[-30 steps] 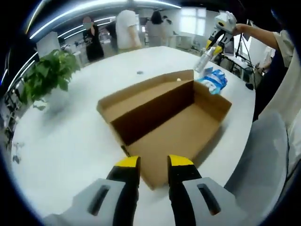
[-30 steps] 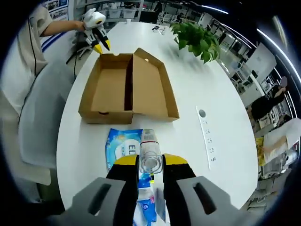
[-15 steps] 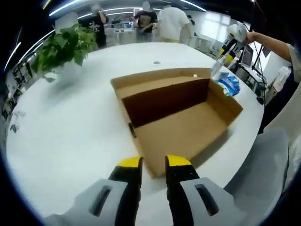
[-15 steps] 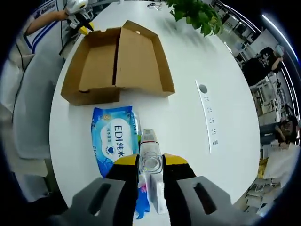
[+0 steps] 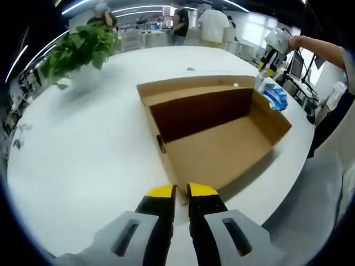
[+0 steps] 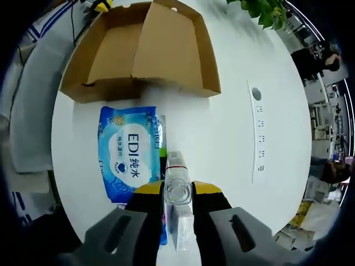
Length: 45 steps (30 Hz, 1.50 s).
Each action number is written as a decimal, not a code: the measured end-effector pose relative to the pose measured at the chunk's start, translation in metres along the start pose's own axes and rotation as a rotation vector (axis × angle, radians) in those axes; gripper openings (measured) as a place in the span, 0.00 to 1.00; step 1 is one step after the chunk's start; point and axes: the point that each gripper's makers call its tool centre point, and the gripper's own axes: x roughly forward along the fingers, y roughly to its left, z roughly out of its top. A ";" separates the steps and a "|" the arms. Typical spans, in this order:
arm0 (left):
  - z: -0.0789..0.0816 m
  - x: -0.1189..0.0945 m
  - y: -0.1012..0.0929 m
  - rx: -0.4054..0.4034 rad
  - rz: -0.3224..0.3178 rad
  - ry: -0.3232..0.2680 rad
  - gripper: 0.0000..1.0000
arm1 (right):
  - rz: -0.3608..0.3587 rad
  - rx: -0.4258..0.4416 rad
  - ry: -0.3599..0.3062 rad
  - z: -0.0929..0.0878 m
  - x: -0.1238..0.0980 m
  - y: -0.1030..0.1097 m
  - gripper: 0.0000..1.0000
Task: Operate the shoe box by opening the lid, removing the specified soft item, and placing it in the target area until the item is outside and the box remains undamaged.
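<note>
I work at a white round table (image 5: 83, 149) in an open office. A leafy plant (image 5: 77, 47) stands upper left; ceiling strip lights (image 5: 83, 6) glow above, people (image 5: 211, 25) beyond.

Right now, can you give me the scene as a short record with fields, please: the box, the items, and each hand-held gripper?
box: cardboard shoe box, lid open and folded back, inside bare
soft item: blue wipes pack, flat on the white table, outside the box
right hand-held gripper: shut on a clear bottle, next to the wipes pack
left hand-held gripper: jaws nearly together, holding nothing, at the box's near edge
background: potted plant
</note>
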 end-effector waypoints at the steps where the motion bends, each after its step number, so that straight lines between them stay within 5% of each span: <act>1: 0.000 0.000 0.000 -0.003 0.000 -0.001 0.05 | 0.004 0.004 0.008 0.000 0.002 -0.001 0.17; 31: -0.002 0.002 0.002 -0.042 0.005 0.015 0.04 | -0.036 -0.087 -0.018 0.018 -0.003 -0.010 0.24; 37: -0.003 0.002 0.001 -0.054 0.008 0.024 0.04 | -0.063 -0.063 -0.077 0.035 -0.015 -0.011 0.25; 45: -0.004 0.002 0.000 -0.075 0.016 0.034 0.03 | -0.099 0.161 -0.268 0.087 -0.031 -0.021 0.22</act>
